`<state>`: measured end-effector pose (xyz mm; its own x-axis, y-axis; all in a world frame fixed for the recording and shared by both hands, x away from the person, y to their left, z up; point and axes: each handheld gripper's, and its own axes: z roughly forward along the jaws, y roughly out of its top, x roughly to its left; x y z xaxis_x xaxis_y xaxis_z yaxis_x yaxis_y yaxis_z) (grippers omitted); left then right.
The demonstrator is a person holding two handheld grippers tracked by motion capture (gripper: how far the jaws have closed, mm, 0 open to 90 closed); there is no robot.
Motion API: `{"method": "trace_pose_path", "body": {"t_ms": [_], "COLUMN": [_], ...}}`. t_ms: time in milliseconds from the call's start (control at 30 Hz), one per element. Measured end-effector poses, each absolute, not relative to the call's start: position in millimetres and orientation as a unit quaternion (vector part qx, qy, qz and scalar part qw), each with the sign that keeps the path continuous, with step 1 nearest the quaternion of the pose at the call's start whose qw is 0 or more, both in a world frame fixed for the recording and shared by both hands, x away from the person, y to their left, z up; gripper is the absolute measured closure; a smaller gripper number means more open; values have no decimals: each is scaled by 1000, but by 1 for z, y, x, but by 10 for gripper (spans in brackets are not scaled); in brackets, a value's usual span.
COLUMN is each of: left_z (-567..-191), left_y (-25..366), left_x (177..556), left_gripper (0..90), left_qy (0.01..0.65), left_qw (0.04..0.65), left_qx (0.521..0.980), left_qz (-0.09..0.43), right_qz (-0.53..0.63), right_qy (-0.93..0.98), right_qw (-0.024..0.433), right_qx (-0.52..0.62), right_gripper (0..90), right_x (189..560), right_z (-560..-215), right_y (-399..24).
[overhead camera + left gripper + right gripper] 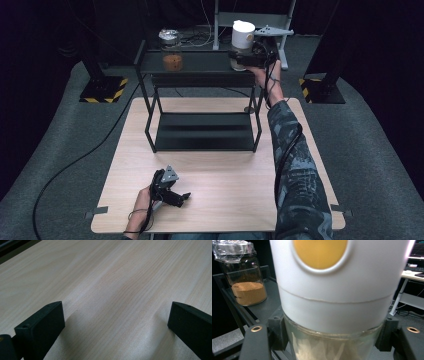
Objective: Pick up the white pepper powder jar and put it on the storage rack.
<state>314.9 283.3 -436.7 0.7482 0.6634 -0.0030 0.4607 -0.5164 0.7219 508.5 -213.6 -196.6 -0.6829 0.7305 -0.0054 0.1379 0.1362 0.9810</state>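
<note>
Pale wood-grain table [225, 185] on grey carpet, dark room all round.

We see the black metal two-tier shelf rack [202, 100] at the table's twelve o'clock; the near half of the top lies bare out to its edges. On the upper tier, at one o'clock, our right gripper [245, 59] pinches the white-lidded clear glass jar [242, 42]; the glass jar of brown powder [172, 56] stands well apart at eleven. Our left gripper [172, 195], jaws spread, rests at six o'clock.
</note>
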Motion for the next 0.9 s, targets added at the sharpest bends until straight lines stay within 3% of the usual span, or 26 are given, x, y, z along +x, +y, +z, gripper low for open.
{"method": "trace_pose_path", "body": {"t_ms": [433, 600, 900], "left_z": [-437, -437, -437], "left_y": [283, 283, 283], "left_x": [315, 315, 315], "left_gripper": [3, 3, 3], "left_qy": [327, 327, 327], "left_qw": [367, 367, 368], "left_qx": [860, 860, 860], "left_qz": [138, 138, 138], "right_qz": [582, 584, 542], "right_qy": [708, 703, 752], "right_qw": [257, 244, 220], "right_qx": [307, 324, 304], "right_gripper": [290, 164, 43], "right_x": [508, 504, 488], "right_z": [-197, -191, -166], "right_y": [-213, -221, -244]}}
